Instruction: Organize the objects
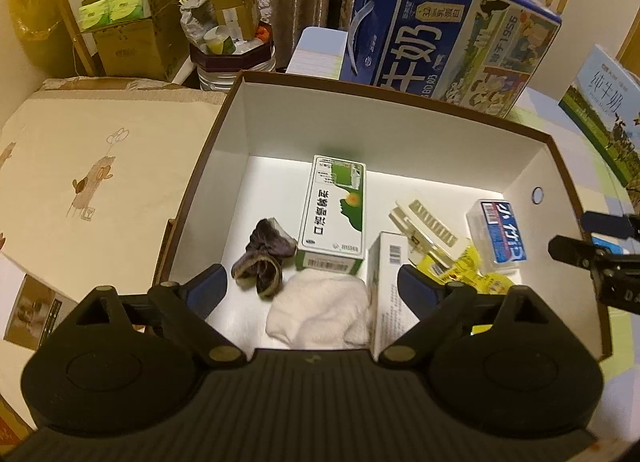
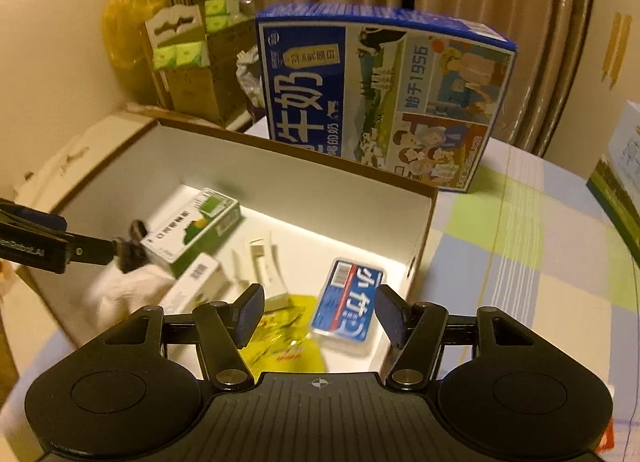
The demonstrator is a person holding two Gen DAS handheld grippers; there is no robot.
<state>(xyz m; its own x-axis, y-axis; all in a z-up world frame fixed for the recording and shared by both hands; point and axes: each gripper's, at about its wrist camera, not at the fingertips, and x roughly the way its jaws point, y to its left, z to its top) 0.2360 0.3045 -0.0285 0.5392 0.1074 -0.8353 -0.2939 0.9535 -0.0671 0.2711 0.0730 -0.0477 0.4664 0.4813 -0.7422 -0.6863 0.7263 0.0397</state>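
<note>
Green medicine box (image 1: 334,212) lies flat, long axis toward box's (image 1: 224,166) back wall.

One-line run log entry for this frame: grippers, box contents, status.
left gripper: open, over white sock | right gripper: open, over blue-label case | storage box: green medicine box, dark cloth, clip inside | status: nothing gripped

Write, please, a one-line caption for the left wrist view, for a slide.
Open left gripper above a white-lined box holding a green medicine carton, white sock and dark scrunchie.

White-walled box (image 1: 400,134) — checked tablecloth (image 2: 520,242)
</note>
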